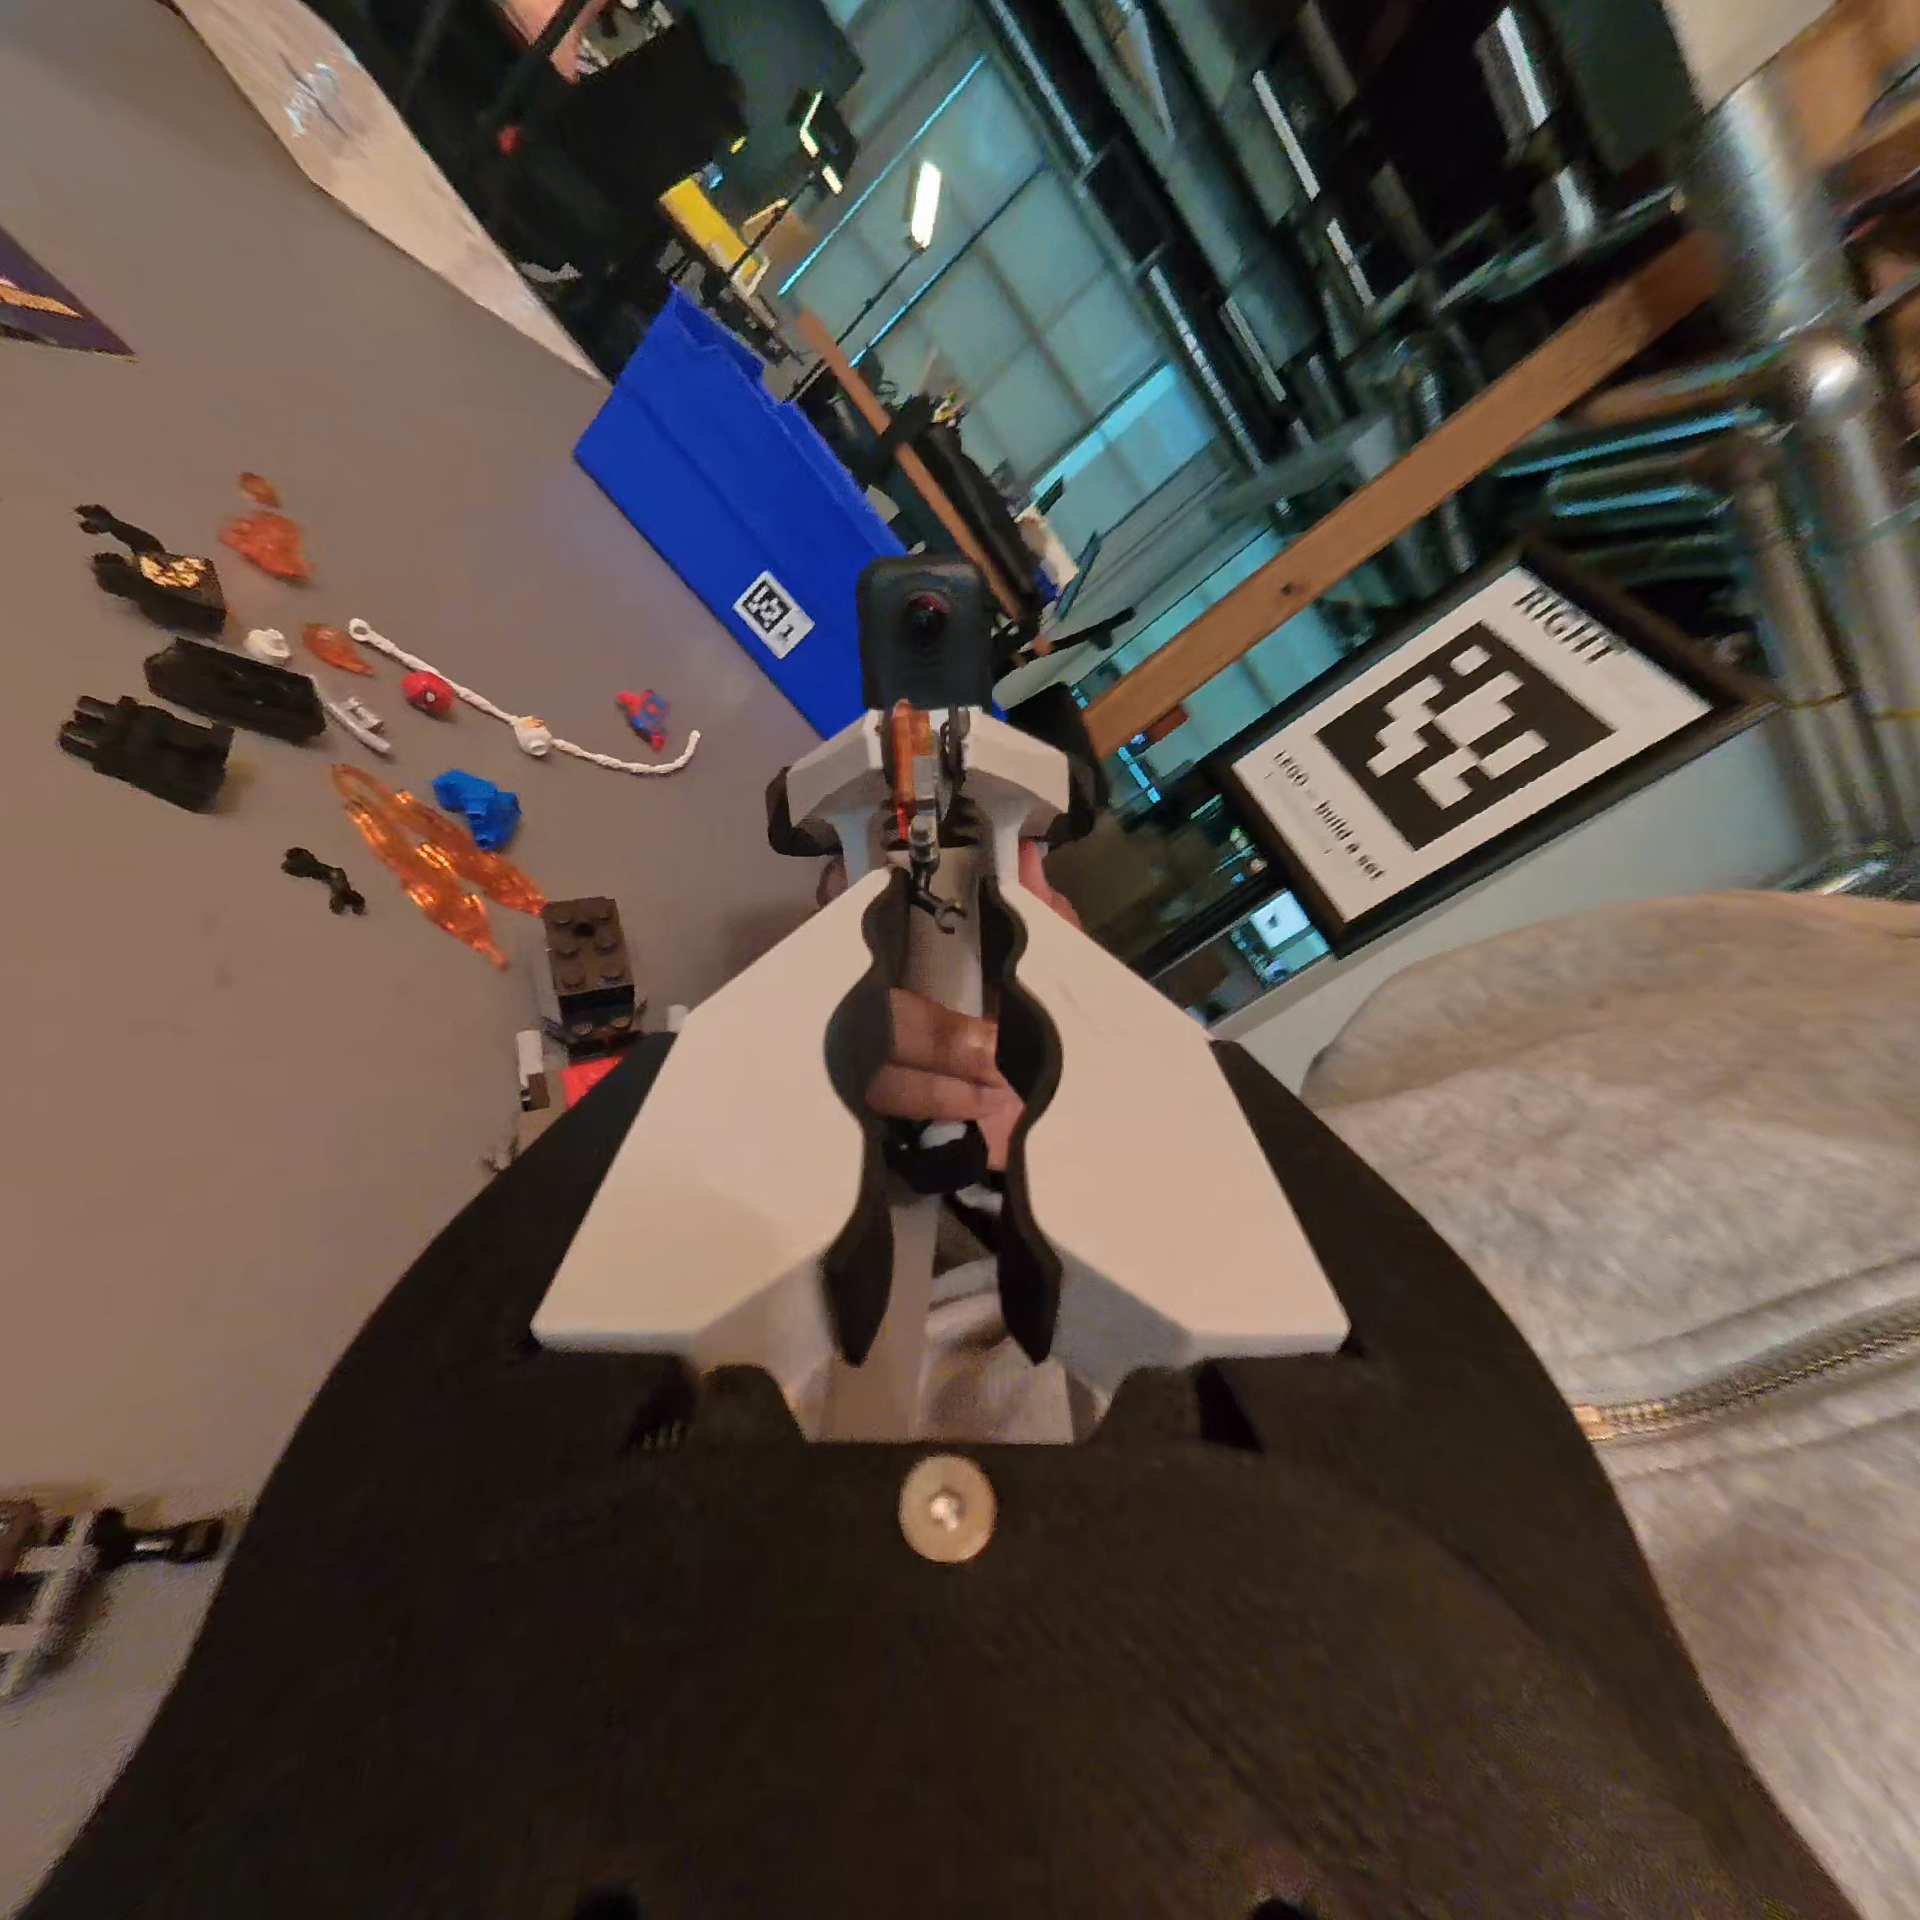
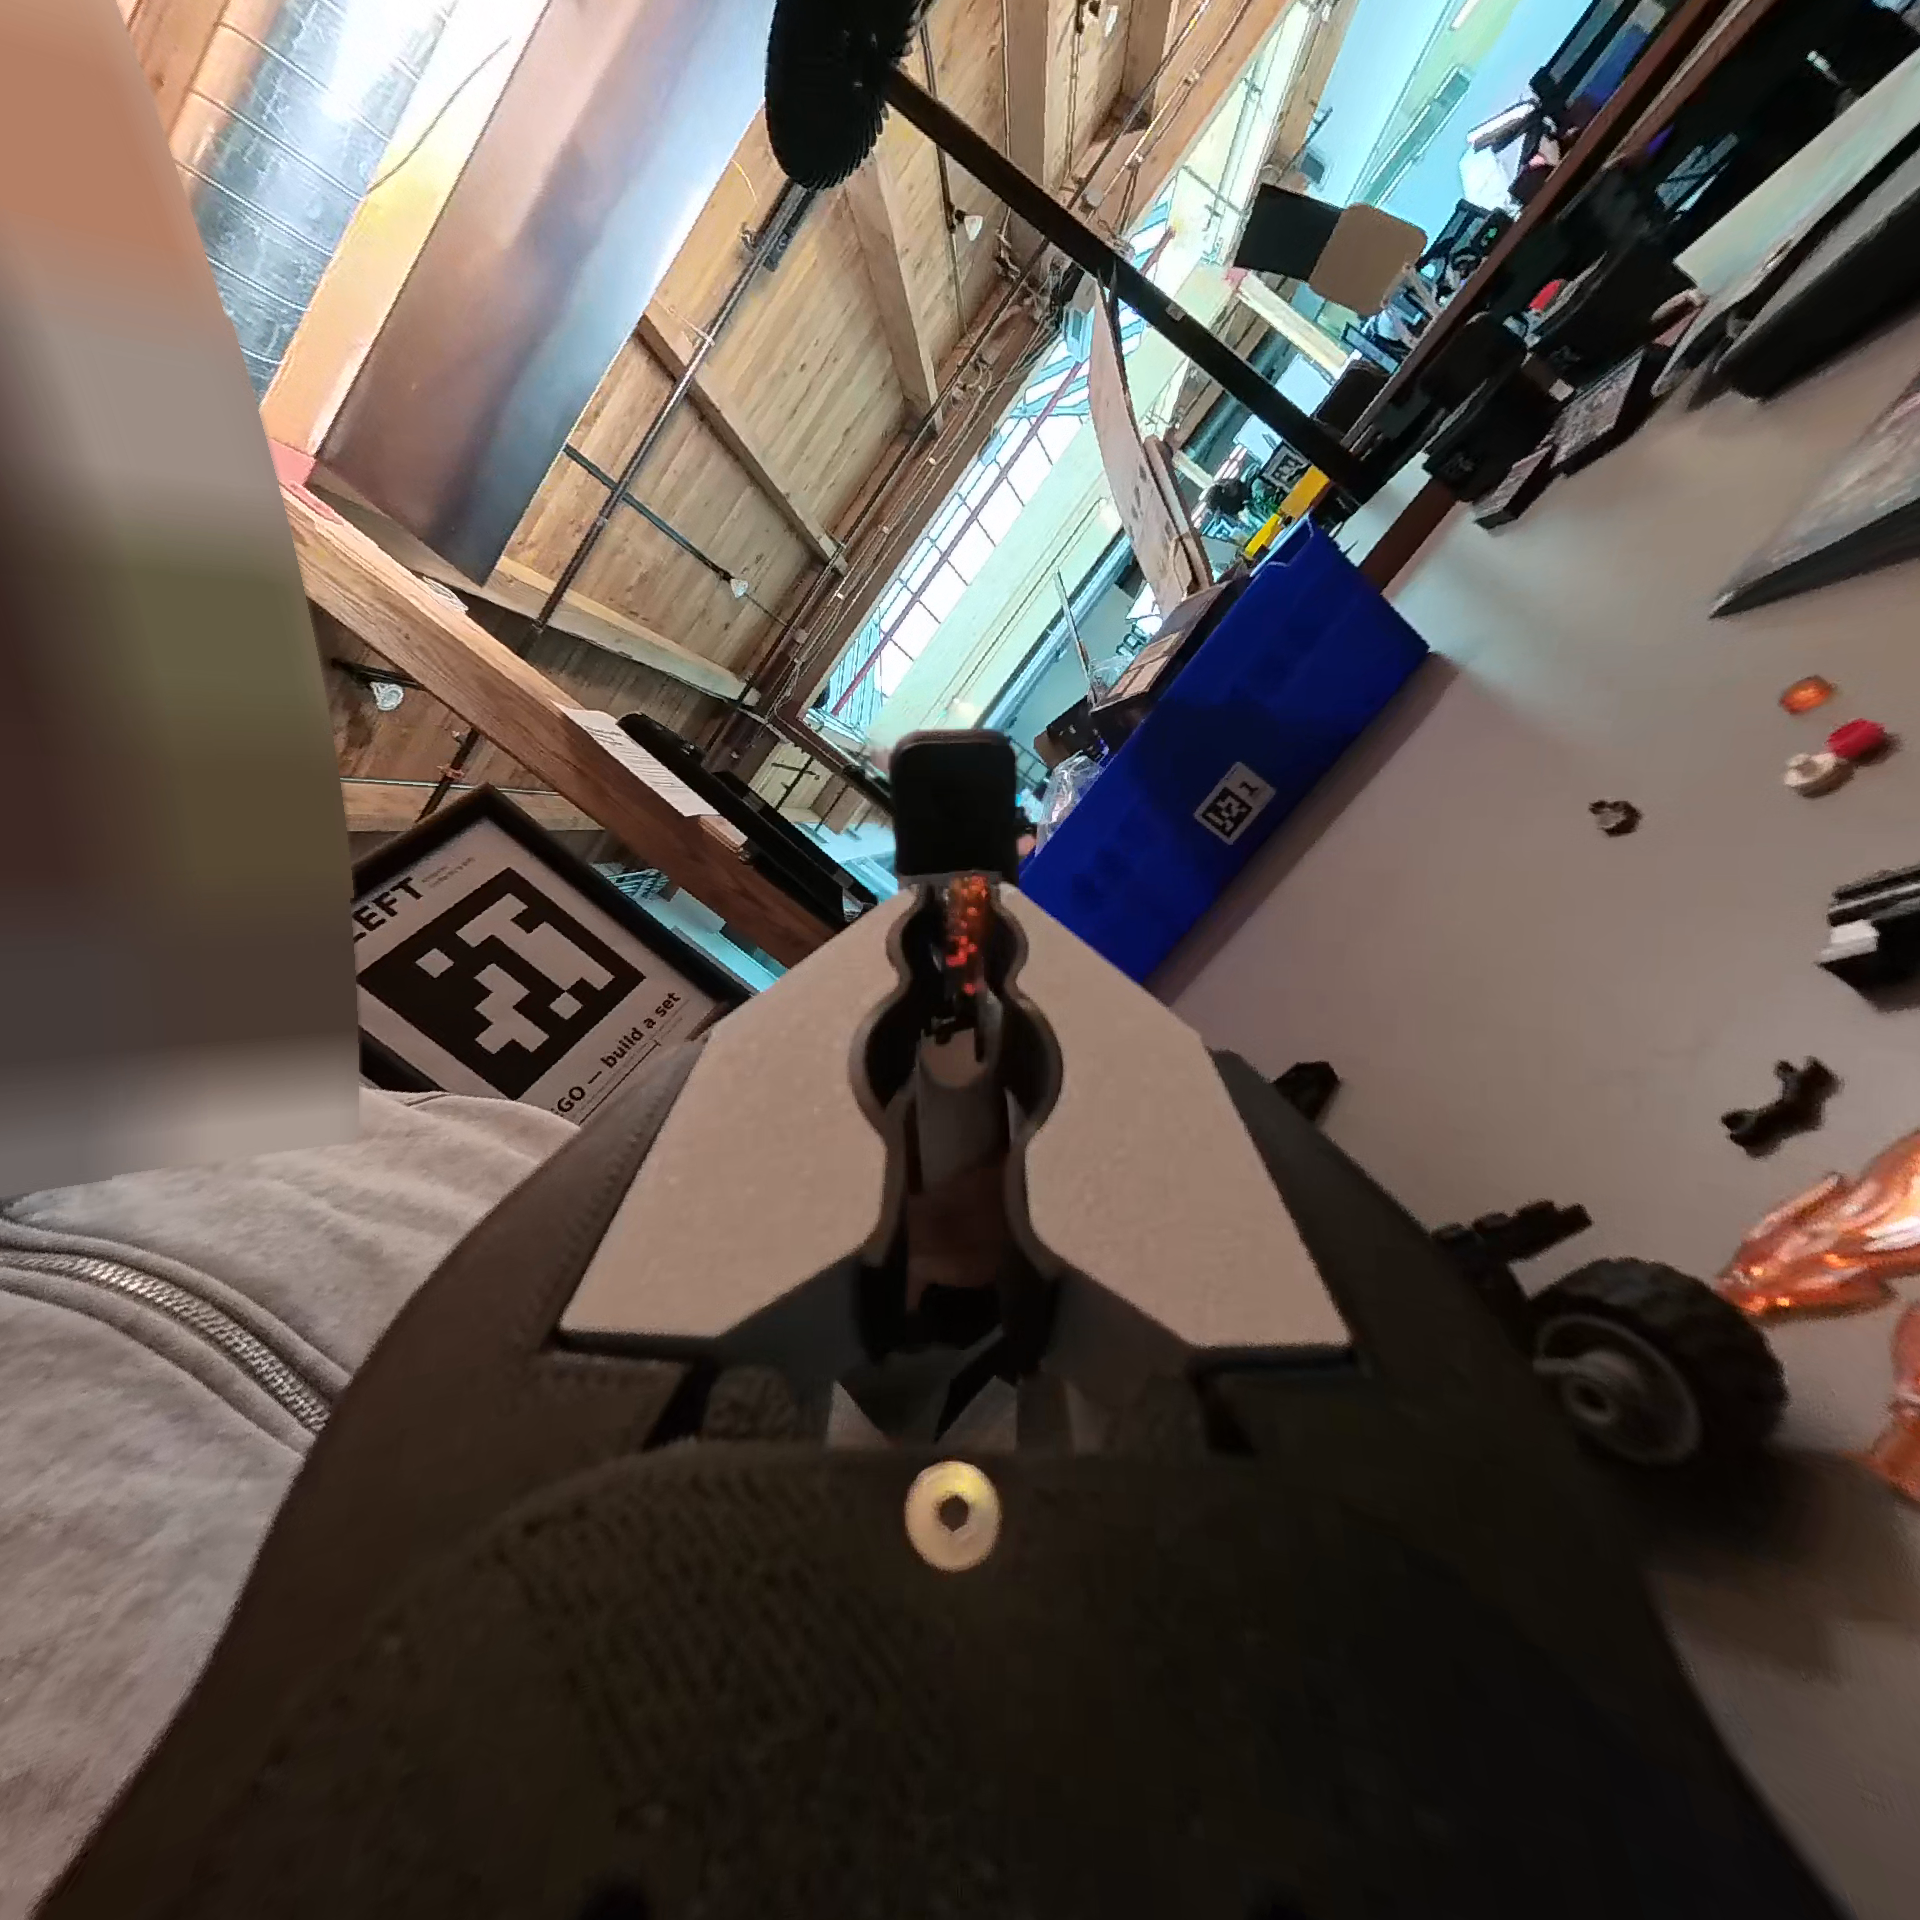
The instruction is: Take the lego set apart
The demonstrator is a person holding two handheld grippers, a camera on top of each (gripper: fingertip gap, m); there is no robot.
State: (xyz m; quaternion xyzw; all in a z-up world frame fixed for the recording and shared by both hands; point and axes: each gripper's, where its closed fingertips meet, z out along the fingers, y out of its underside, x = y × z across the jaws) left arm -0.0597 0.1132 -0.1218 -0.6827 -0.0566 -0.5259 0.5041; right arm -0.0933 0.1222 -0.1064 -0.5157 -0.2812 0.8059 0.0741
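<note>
Both grippers are lifted off the table and face each other tip to tip, sharing one small assembly between them — the step in hand looks like pulling a sub-piece apart in mid-air.

The left gripper (image 1: 940,883) has its fingers drawn close together, pinching the dark grey end of a thin lego assembly (image 1: 928,831) right at the fingertips. Beyond those tips, the right gripper (image 2: 961,935) closes its fingers on the far end, where a translucent orange flame piece (image 2: 966,920) sits between the tips. From the left wrist view the assembly reads as a slim grey and black rod with a small black clip below and the orange part above; finer detail is too small to tell.

The next move probably calls for a firm hold on both ends and a straight pull apart, perhaps with a slight twist, so the orange part comes free without snapping out of either grip.

Off to the left of the left gripper's fingers, loose parts (image 1: 312,717) — black bricks, orange flames, a white string — lie spread on the grey table (image 1: 312,1143), so much of the set seems already apart.
</note>
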